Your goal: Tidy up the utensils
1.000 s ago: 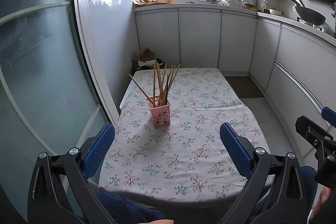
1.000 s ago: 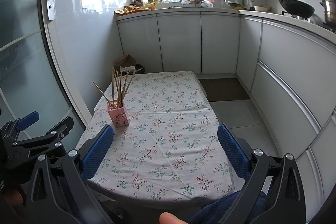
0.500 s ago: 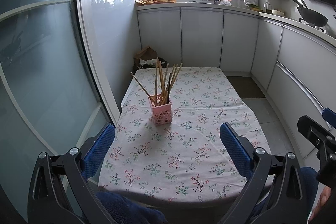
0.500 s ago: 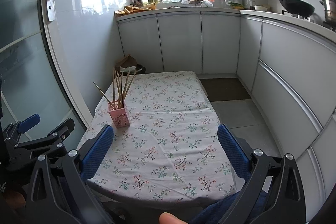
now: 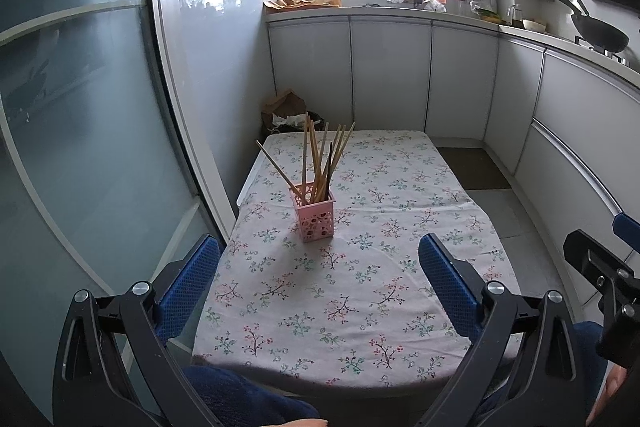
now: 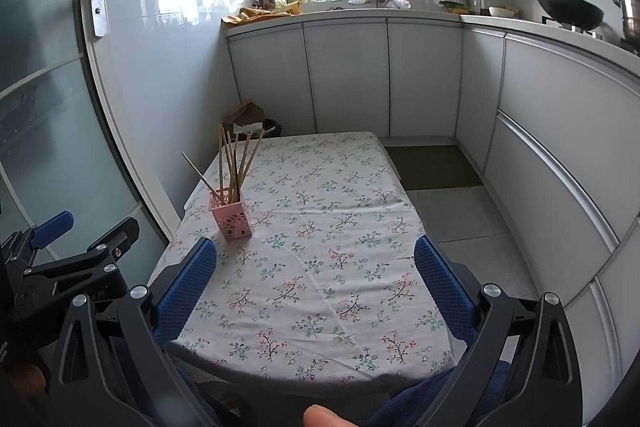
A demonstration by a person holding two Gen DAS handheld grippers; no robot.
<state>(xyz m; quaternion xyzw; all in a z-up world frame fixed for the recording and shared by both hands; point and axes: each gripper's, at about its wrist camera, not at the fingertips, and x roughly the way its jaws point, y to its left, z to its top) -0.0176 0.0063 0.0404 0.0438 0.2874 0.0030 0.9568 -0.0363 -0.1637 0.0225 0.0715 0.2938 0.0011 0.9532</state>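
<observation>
- Left gripper: held level over the near table edge, blue pads spread wide, nothing between them.
- Right gripper: same pose, spread and empty, at 3 o'clock of the left.
- Pink basket: upright on the table, at 12 o'clock of the left gripper, well apart; chopsticks fan out of it.
- Room: white cabinets at 12 o'clock, glass door at 9 o'clock, wok at 2 o'clock.
</observation>
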